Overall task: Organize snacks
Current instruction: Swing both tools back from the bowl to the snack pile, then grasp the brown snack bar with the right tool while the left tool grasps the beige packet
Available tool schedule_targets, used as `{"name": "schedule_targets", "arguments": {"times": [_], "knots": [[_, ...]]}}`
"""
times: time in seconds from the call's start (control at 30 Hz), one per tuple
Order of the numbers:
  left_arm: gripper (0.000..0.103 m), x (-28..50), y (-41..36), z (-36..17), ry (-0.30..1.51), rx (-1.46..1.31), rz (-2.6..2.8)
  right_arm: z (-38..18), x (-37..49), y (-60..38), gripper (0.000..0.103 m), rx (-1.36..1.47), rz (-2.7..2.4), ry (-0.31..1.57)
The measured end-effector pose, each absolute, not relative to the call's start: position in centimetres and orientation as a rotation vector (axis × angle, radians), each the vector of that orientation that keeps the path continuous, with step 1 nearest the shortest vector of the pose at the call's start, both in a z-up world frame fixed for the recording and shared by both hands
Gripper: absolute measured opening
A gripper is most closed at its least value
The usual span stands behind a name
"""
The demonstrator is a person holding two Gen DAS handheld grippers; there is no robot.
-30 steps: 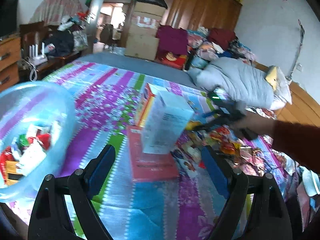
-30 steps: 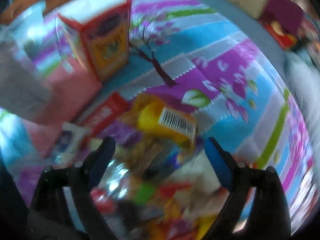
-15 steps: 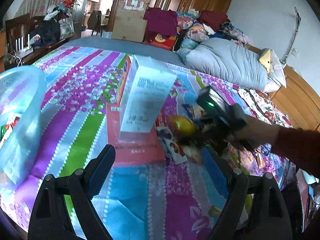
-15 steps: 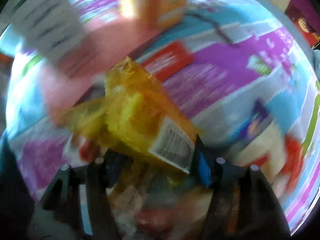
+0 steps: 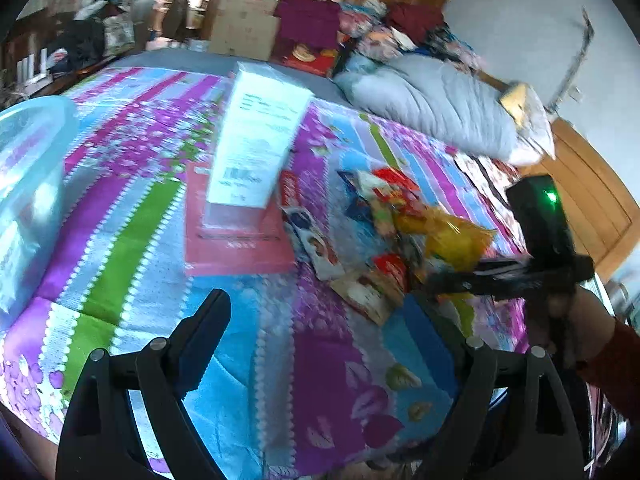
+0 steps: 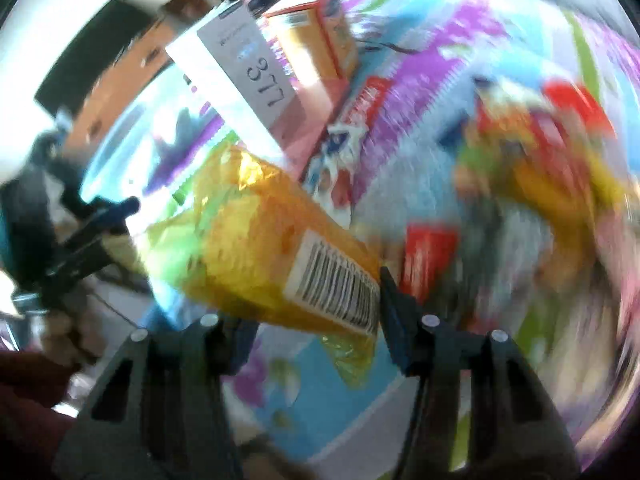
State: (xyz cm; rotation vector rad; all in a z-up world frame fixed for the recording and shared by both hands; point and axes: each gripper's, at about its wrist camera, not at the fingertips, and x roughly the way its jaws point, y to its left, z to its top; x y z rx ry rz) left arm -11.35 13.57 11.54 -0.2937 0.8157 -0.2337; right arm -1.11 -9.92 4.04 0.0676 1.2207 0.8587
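Observation:
My right gripper has its jaws closing on a yellow snack bag with a barcode label, and its pads press the bag's end. The bag hangs clear of the bedspread. In the left wrist view the same yellow snack bag sticks out of my right gripper, above a pile of loose snack packets. My left gripper hovers open over the striped bedspread with nothing between its fingers. A translucent blue basin with a few packets in it stands at the far left.
A tall white box stands on a flat pink box mid-bed, and an orange carton stands behind them. A grey quilt lies at the far side. Cardboard boxes and piled clothes line the back wall.
My right gripper closed on the yellow bag, lifted it from the pile and swung it across while rolling. The left gripper dipped and moved forward, still open.

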Motion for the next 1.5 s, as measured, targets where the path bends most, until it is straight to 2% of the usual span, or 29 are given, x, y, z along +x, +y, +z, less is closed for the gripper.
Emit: {"name": "schedule_targets", "arguments": {"times": [0.2,0.33,0.5,0.57,0.63,0.7,0.8,0.9,0.97,1.07,1.33,1.5], "knots": [[0.089,-10.4,9.7,8.5,0.916,-0.253,-0.349,1.4,-4.9,-15.6,0.056,0.117,0.581,1.259],[0.089,-8.6,7.7,6.4,0.975,-0.312,-0.387,0.8,-5.0,-15.8,0.073,0.03,0.501,1.223],[0.089,-8.2,7.5,6.2,0.979,-0.319,-0.315,3.8,-4.7,-17.0,0.074,-0.081,0.397,1.043],[0.089,-8.5,8.1,6.4,0.969,-0.311,-0.284,5.4,-4.2,-16.4,0.075,-0.035,0.447,0.983],[0.089,-8.9,9.0,6.5,0.964,-0.324,-0.257,5.4,-2.7,-14.5,0.075,0.07,0.614,1.008],[0.089,-9.0,9.8,6.4,0.967,-0.338,-0.235,4.5,-0.8,-12.3,0.072,0.154,0.74,1.07],[0.089,-9.3,10.5,6.3,0.971,-0.367,-0.22,1.7,2.3,-8.3,0.072,0.109,0.784,1.159],[0.089,-9.5,10.5,6.2,0.976,-0.375,-0.225,-2.0,4.5,-6.0,0.067,0.138,0.803,1.279],[0.089,-9.7,10.3,6.4,0.977,-0.37,-0.243,-3.0,5.0,-6.0,0.051,0.136,0.775,1.279],[0.089,-9.7,9.6,6.5,0.979,-0.372,-0.265,-3.0,5.1,-7.8,0.035,0.233,0.763,1.269],[0.089,-7.1,6.4,5.7,0.985,-0.428,-0.335,4.5,0.8,-13.4,0.035,0.379,0.815,1.022],[0.089,-3.1,4.1,3.2,1.053,-0.439,-0.254,5.3,-0.6,-16.6,0.035,0.412,0.748,0.962]]}}
